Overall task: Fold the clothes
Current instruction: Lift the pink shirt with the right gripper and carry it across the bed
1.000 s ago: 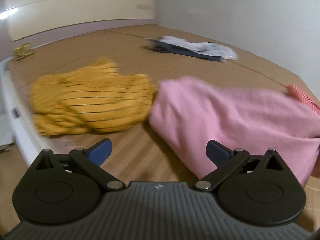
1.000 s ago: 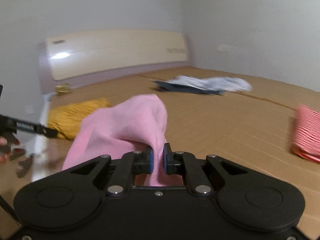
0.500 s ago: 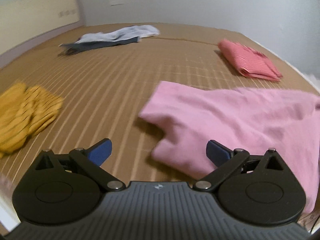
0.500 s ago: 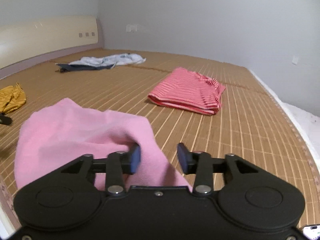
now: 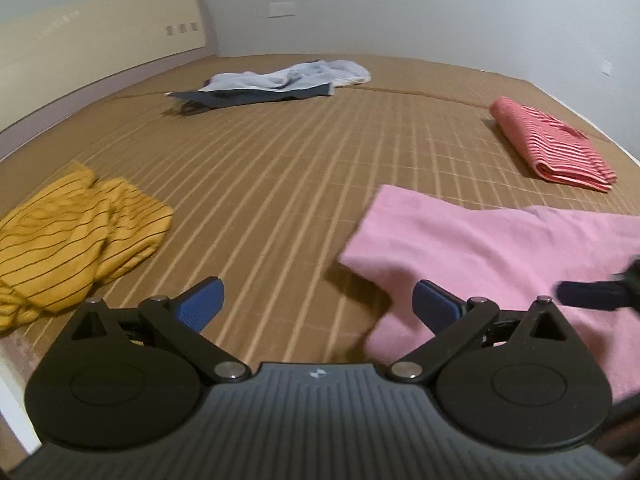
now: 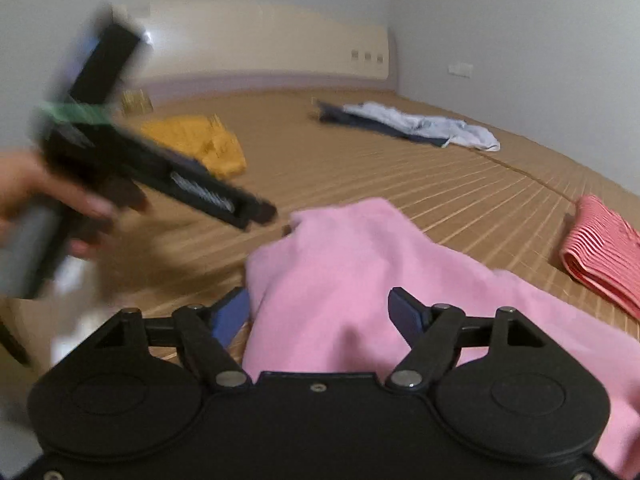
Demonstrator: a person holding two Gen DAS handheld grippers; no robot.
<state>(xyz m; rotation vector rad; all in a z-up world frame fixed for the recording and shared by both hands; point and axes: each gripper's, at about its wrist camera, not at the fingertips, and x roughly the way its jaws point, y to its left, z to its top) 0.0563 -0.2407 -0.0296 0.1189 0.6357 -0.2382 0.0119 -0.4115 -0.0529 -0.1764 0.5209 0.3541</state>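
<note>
A pink garment (image 5: 500, 248) lies rumpled on the bamboo mat at the near right; it also shows in the right wrist view (image 6: 360, 272). My left gripper (image 5: 318, 304) is open and empty, just left of the pink cloth's near edge. My right gripper (image 6: 320, 312) is open, its jaws on either side of a raised fold of the pink garment without gripping it. The left gripper's body (image 6: 160, 176), held by a hand, shows blurred in the right wrist view. A right fingertip (image 5: 588, 294) enters the left wrist view at the right.
A crumpled yellow striped garment (image 5: 68, 240) lies near the left edge. A folded red striped garment (image 5: 552, 144) lies at the right. A pale blue and dark blue pile (image 5: 276, 84) lies far back. The cream headboard (image 5: 80, 40) stands at the left.
My right gripper has opened and let go of the pink garment, which has dropped onto the mat. Both grippers have swung around; the left gripper now comes close to the pink cloth.
</note>
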